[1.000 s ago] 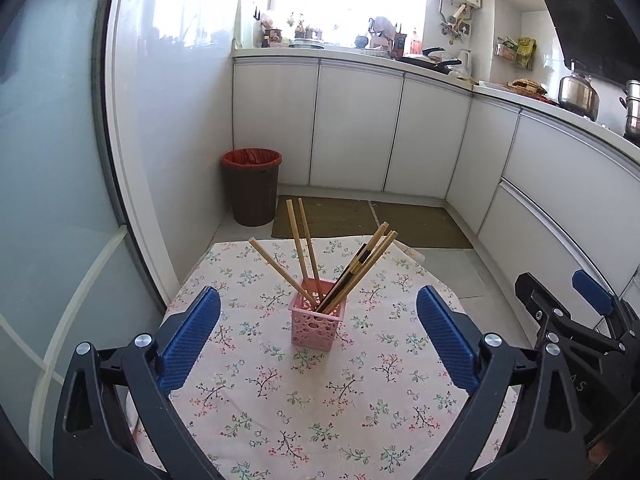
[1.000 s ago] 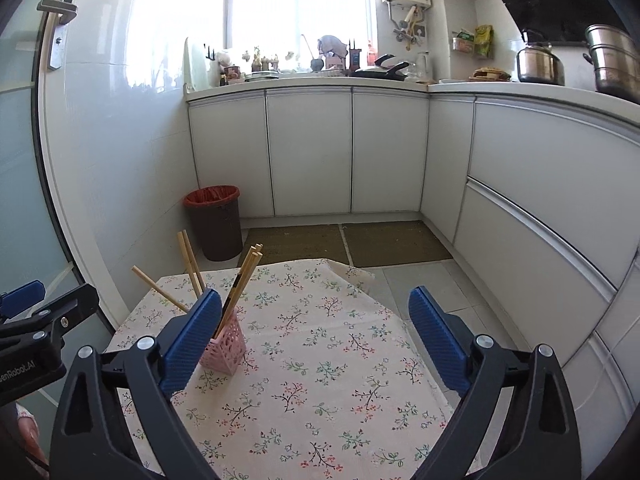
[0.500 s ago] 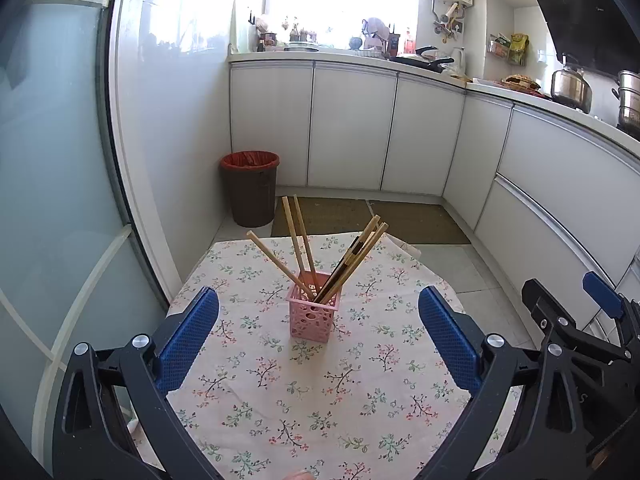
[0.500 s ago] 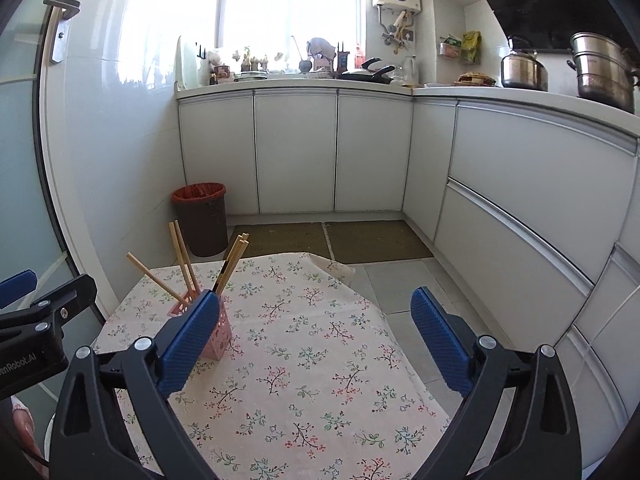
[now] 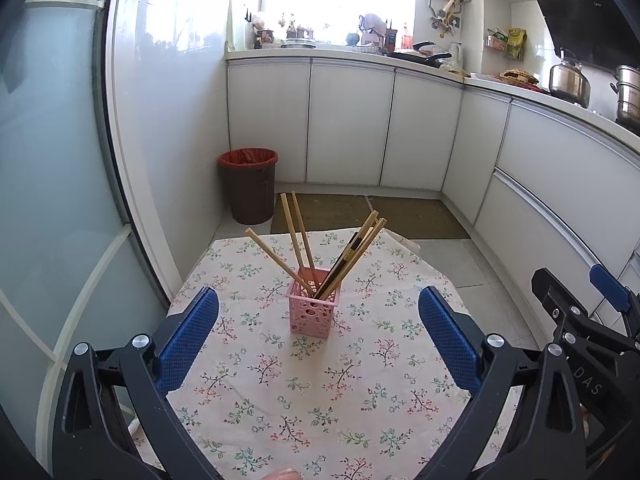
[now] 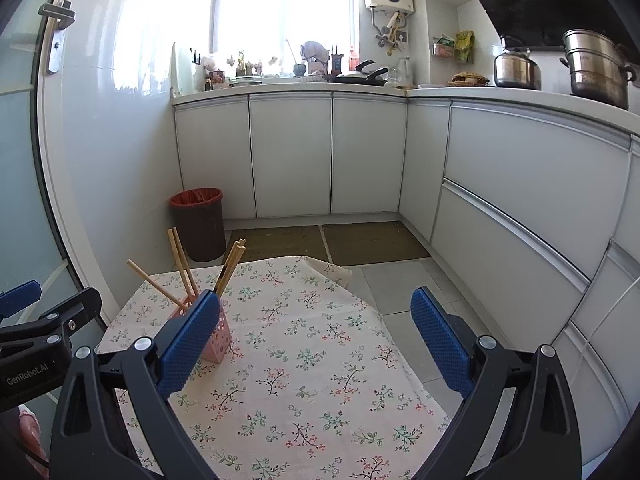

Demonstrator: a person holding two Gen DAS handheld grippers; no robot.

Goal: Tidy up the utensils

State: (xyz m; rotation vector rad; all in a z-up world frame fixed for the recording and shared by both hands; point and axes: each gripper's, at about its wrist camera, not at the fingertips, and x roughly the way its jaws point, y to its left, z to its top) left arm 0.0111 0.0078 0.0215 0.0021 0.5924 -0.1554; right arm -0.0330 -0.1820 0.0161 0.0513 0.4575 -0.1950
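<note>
A pink lattice holder (image 5: pixel 313 308) stands upright on the floral tablecloth (image 5: pixel 320 380). Several wooden chopsticks (image 5: pixel 296 236) and one dark one lean out of it in different directions. My left gripper (image 5: pixel 318 334) hangs open in front of the holder, with nothing between its blue pads (image 5: pixel 188 334). In the right wrist view the holder (image 6: pixel 218 342) is partly hidden behind the left blue pad (image 6: pixel 188 344). My right gripper (image 6: pixel 316 342) is open and empty, to the right of the holder. The right gripper's frame (image 5: pixel 580 320) shows at the right edge of the left wrist view.
A brown bin (image 5: pixel 249 184) with a red liner stands on the floor beyond the table. White cabinets (image 5: pixel 348 124) run along the back and right. A glass door (image 5: pixel 48 160) is close on the left. Pots (image 6: pixel 596 68) sit on the counter.
Both grippers have drawn back and up from the holder, which now looks smaller and farther off. Both stay open. The chopsticks have not moved.
</note>
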